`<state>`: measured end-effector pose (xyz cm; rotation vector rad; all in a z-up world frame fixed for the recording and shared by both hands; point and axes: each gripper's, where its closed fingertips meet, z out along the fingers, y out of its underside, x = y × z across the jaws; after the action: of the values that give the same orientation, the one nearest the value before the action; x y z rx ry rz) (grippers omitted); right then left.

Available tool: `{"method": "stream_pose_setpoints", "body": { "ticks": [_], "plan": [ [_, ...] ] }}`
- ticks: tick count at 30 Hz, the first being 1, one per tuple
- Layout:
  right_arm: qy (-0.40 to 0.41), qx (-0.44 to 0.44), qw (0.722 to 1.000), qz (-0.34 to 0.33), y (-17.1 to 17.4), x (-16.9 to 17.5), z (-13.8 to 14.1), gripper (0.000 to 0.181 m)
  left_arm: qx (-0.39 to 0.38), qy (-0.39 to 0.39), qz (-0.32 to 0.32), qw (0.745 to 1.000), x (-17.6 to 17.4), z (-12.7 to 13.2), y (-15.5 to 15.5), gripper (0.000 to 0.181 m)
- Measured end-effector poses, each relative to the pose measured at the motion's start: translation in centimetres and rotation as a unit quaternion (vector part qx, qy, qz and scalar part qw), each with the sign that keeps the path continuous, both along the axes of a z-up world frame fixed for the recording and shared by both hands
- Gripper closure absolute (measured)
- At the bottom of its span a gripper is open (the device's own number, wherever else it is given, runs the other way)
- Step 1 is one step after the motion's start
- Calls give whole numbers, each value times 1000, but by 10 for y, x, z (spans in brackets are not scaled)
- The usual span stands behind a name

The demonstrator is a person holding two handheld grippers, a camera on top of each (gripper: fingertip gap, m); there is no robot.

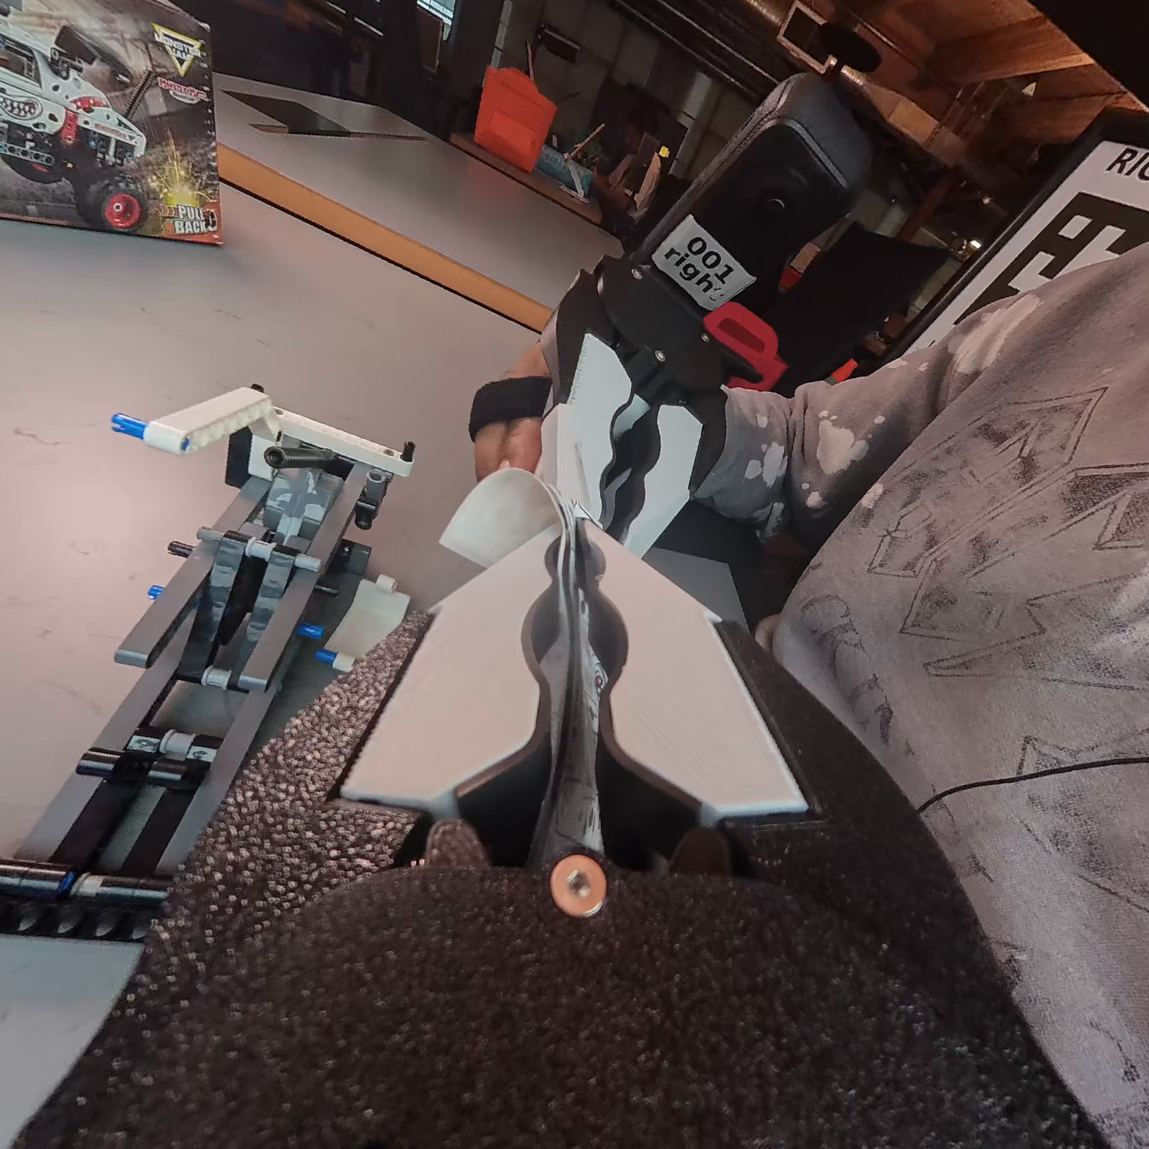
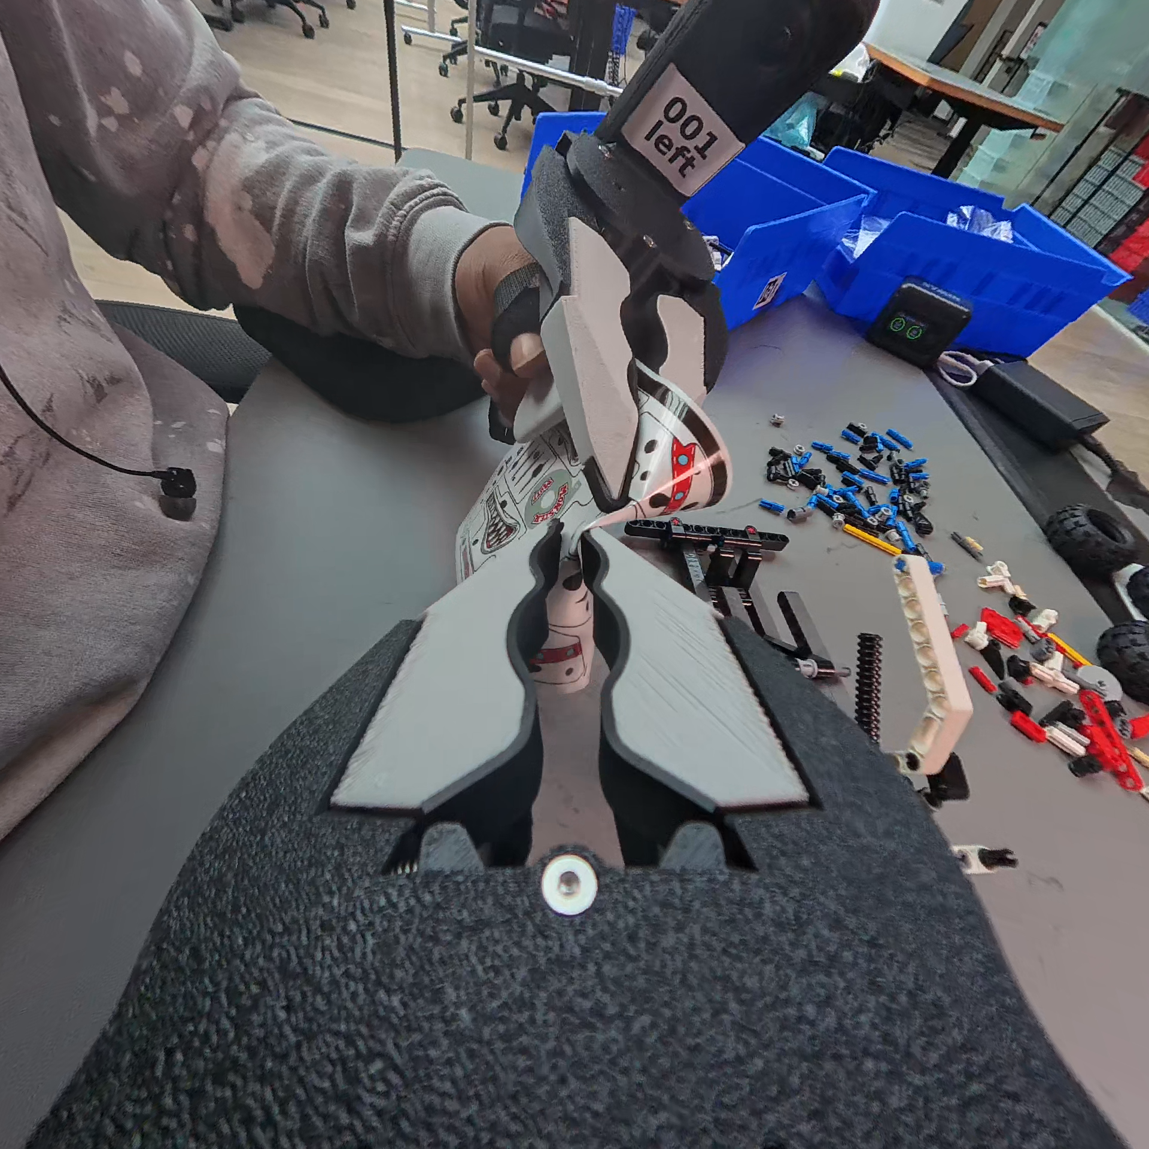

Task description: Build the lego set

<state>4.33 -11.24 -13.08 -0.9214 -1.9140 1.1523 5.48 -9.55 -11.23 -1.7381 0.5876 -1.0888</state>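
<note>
Item: sticker sheet, which we pinched with left gripper and right gripper together, presumably to peel a decal.

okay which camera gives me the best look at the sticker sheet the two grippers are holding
The right wrist view. There the sticker sheet shows its printed face, curling between the left gripper and right gripper. The left wrist view shows it nearly edge-on, plus its blank white back.
</note>
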Motion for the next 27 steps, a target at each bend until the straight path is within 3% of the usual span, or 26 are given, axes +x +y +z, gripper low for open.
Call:
{"method": "stream_pose_setpoints", "body": {
  "ticks": [5,10,16,21,27],
  "plan": [
    [-15,-4,1000,11,-5,2,-6,170,-1,10,-3,1000,3,-5,-1,181],
    [-48,-22,999,-6,6,0,-15,151,-2,31,6,999,2,-10,1,181],
    [5,-48,997,-62,38,2,15,167,-11,24,30,999,-11,-10,8,181],
    [-12,-19,998,-60,28,-3,2,166,-13,21,32,999,-8,-12,8,181],
    [-16,-46,998,-43,19,-5,1,170,-9,17,28,999,-5,-10,7,181]
  ]
}}
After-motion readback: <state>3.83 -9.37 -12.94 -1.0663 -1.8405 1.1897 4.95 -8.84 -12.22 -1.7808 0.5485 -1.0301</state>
